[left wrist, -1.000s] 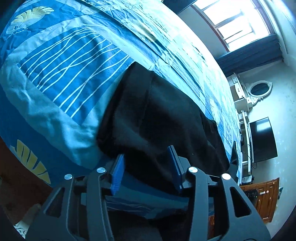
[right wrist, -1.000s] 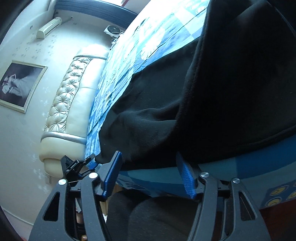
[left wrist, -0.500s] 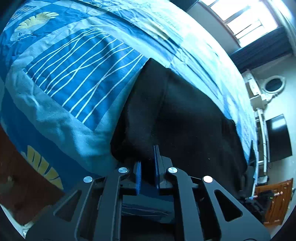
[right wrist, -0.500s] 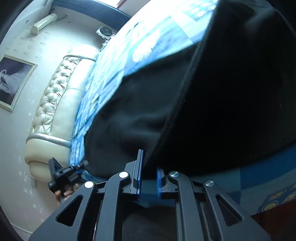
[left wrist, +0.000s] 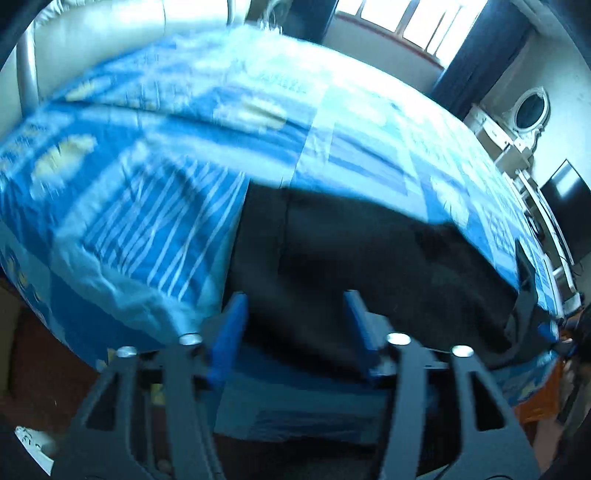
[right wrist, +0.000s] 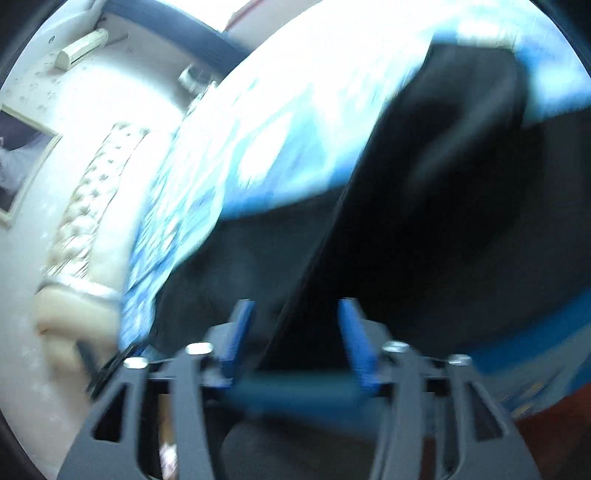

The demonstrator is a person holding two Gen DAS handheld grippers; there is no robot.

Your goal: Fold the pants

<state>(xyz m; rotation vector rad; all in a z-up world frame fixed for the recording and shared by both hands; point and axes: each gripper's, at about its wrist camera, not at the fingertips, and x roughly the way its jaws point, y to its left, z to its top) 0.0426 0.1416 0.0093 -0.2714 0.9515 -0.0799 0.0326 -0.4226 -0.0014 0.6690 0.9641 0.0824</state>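
Both grippers are standing with jaws wide apart over one pair of black pants [left wrist: 369, 266] lying on the bed [left wrist: 184, 147], near its front edge. The left gripper [left wrist: 293, 314] is holding nothing: its two blue fingers [left wrist: 231, 332] are framing the near hem of the pants, and blur hides whether they are touching the cloth. The right gripper [right wrist: 295, 325] is likewise gripping nothing, its two blue fingers [right wrist: 238, 332] straddling a raised fold edge of the pants [right wrist: 424, 240], which is running up and away from the jaws; contact cannot be told here either.

Half a second ago both pairs of jaws were nearly together, pinched on the pants' edge; now they are open and the cloth is released. One second ago they were open as they are now. Both views are now sweeping, smeared by motion, and the left view is taking in more of the bed, with the pale headboard [left wrist: 92, 26] showing beyond the pants.

Counted: two grippers, four blue fingers, one pair of pants, one bed. Beyond the pants in the left view are one window [left wrist: 406, 22], one oval mirror [left wrist: 532, 110] and one dark screen [left wrist: 565, 188]. In the right view, left of the pants, are one tufted headboard [right wrist: 85, 221], one framed picture [right wrist: 18, 166] and one wall air conditioner [right wrist: 81, 50].
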